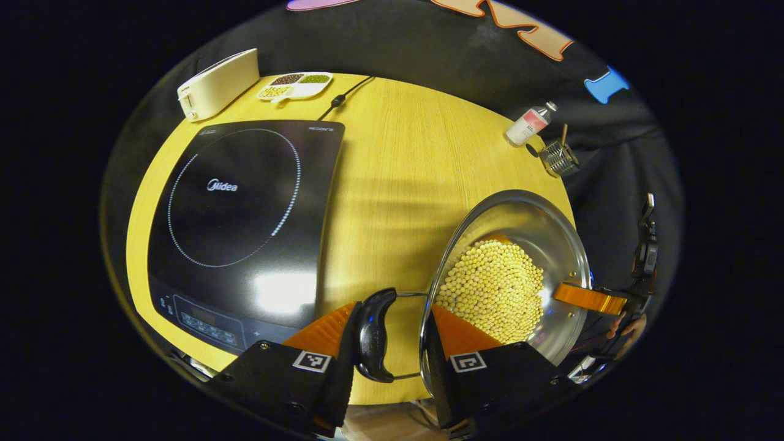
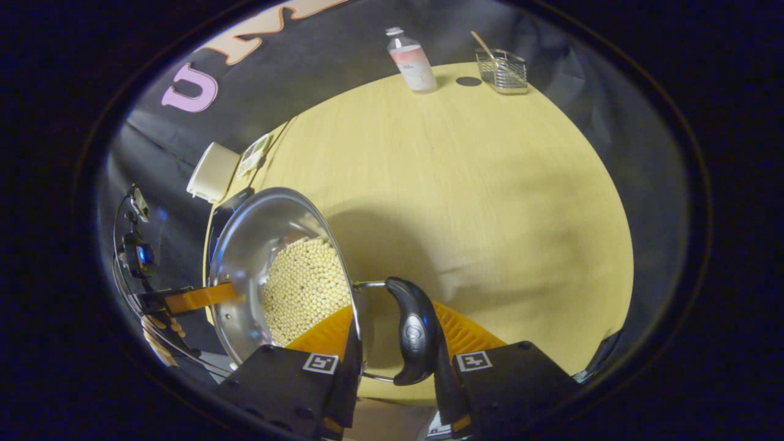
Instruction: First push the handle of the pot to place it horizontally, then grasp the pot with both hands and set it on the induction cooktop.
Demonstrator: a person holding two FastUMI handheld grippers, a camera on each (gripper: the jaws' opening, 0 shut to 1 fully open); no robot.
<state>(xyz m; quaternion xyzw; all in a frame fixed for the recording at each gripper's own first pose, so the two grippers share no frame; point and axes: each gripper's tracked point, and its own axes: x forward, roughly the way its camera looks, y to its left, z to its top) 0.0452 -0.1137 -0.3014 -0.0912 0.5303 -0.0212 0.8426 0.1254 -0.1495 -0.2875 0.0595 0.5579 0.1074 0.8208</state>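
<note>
A steel pot (image 1: 520,211) holding yellow beans (image 1: 493,288) hangs over the wooden table (image 1: 398,159), right of the black induction cooktop (image 1: 245,214). My left gripper (image 1: 392,312) is shut on the pot: one finger is outside its black side handle (image 1: 373,334), the other inside the wall. In the right gripper view, my right gripper (image 2: 395,312) clamps the opposite black handle (image 2: 416,334) and the pot (image 2: 263,214) wall the same way. The right gripper's finger (image 1: 588,298) shows at the far rim. A shadow lies on the table under the pot.
A white appliance (image 1: 217,82) and a divided dish of beans (image 1: 295,86) stand behind the cooktop, with a cable (image 1: 343,98) beside them. A bottle (image 2: 413,61) and a wire basket (image 2: 502,70) stand at the far table edge. A hand (image 2: 162,331) holds the left gripper.
</note>
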